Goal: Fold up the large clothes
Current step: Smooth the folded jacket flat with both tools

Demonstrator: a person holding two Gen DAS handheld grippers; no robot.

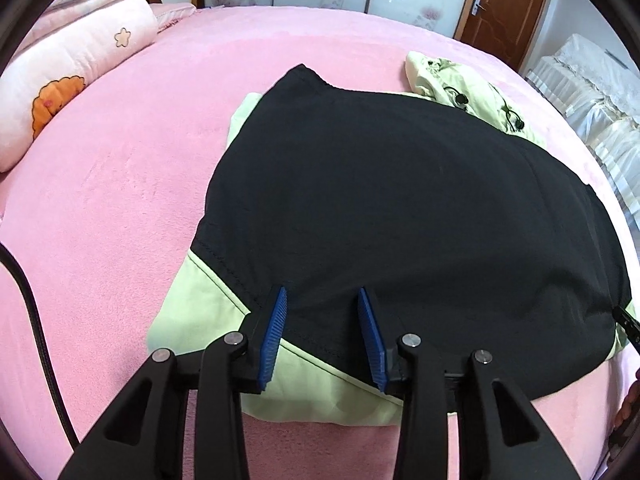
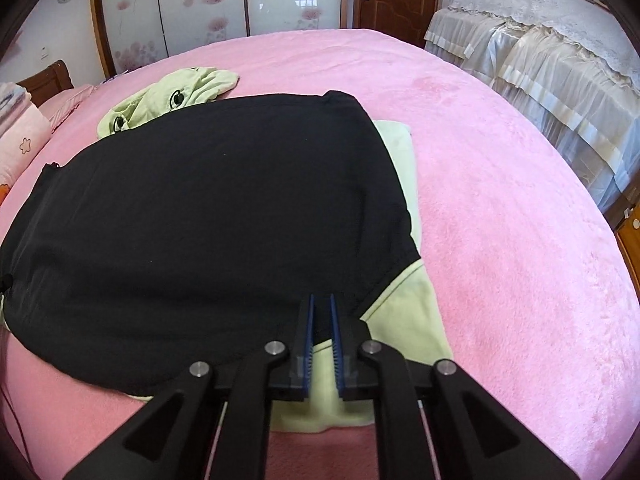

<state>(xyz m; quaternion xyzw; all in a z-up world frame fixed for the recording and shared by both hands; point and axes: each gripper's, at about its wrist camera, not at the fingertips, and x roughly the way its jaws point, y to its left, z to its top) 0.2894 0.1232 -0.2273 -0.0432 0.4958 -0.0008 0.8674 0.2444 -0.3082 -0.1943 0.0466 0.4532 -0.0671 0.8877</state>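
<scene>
A large jacket, black (image 1: 400,200) on top with pale green trim (image 1: 200,312), lies spread flat on the pink bed (image 1: 120,200). Its green hood (image 1: 452,84) is bunched at the far end. My left gripper (image 1: 323,294) is open and points down at the near left hem, the black cloth lying flat under the gap between its blue pads (image 1: 276,320). In the right wrist view the same jacket (image 2: 200,200) fills the left half. My right gripper (image 2: 321,300) is nearly closed at the near right hem, with a thin strip of black cloth between its pads.
A pink quilt roll with an orange print (image 1: 80,64) lies at the bed's far left. A black cable (image 1: 32,300) runs along the left edge. Lace-covered furniture (image 2: 540,60) stands beyond the bed on the right. A wardrobe and a brown door (image 1: 504,4) stand behind.
</scene>
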